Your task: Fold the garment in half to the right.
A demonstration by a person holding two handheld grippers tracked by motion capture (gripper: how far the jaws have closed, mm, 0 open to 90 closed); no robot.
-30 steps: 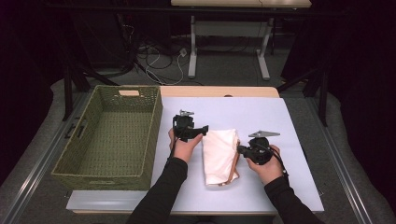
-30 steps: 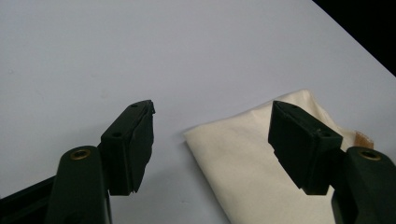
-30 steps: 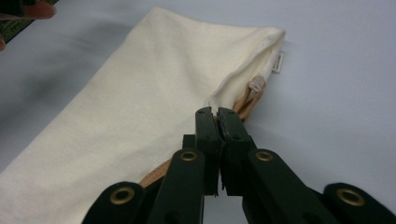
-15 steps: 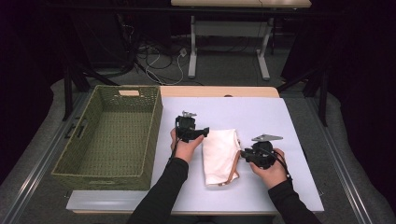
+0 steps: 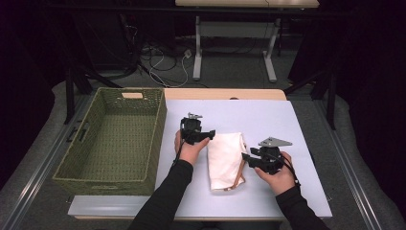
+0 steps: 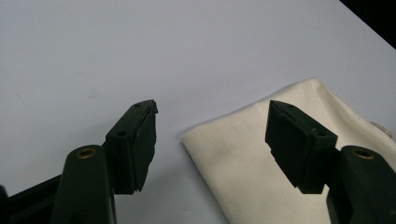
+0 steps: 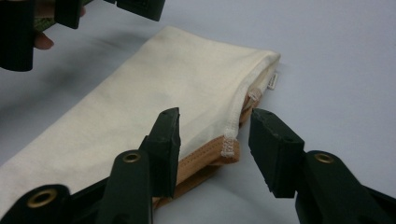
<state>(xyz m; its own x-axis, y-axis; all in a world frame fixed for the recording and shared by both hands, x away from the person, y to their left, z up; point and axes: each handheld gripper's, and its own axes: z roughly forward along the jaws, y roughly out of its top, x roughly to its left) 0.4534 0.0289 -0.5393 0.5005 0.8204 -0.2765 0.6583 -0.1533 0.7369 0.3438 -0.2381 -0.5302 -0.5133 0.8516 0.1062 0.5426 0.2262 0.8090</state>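
A folded cream cloth [image 5: 225,158] with a tan hem lies flat on the white table [image 5: 268,120]. My left gripper [image 5: 210,135] hovers at the cloth's far left corner. In the left gripper view the left gripper [image 6: 212,109] is open, its jaws straddling that corner of the cloth [image 6: 233,158] without touching it. My right gripper [image 5: 245,158] sits at the cloth's right edge. In the right gripper view the right gripper [image 7: 214,116] has just been opening; the hem corner of the cloth [image 7: 163,88] lies between the pads, which do not press on it.
A green woven basket [image 5: 158,120] stands to the left of the white table, beside my left forearm. Bare white surface lies beyond and to the right of the cloth. Dark floor, cables and desk legs are behind the table.
The right gripper's jaws have opened off the cloth's right edge, and the cloth has settled flat. The left gripper has stayed where it was.
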